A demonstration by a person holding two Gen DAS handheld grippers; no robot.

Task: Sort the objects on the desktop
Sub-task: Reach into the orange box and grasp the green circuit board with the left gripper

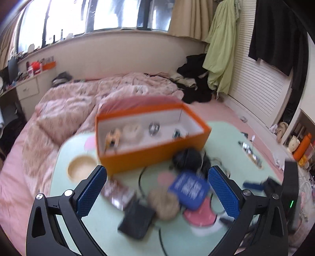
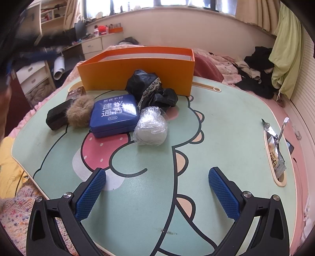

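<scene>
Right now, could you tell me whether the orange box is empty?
Not empty: the left wrist view shows several small items lying inside the orange box.

Bedroom, daylit. A curved bay window [image 1: 94,15] ran along the far wall above a cream sill wall, bright and overexposed; beige curtains [image 1: 189,17] hung at its right end. A bed with a rumpled pink quilt [image 1: 78,98] filled the middle. A cream drawer unit [image 2: 92,46] stood at the left under a cluttered desk top. A white louvred wardrobe [image 1: 259,82] stood at the right, with a green garment [image 1: 220,49] and a black garment [image 1: 275,33] hanging before it. Dark clothes [image 1: 195,78] lay heaped beside the bed.
</scene>
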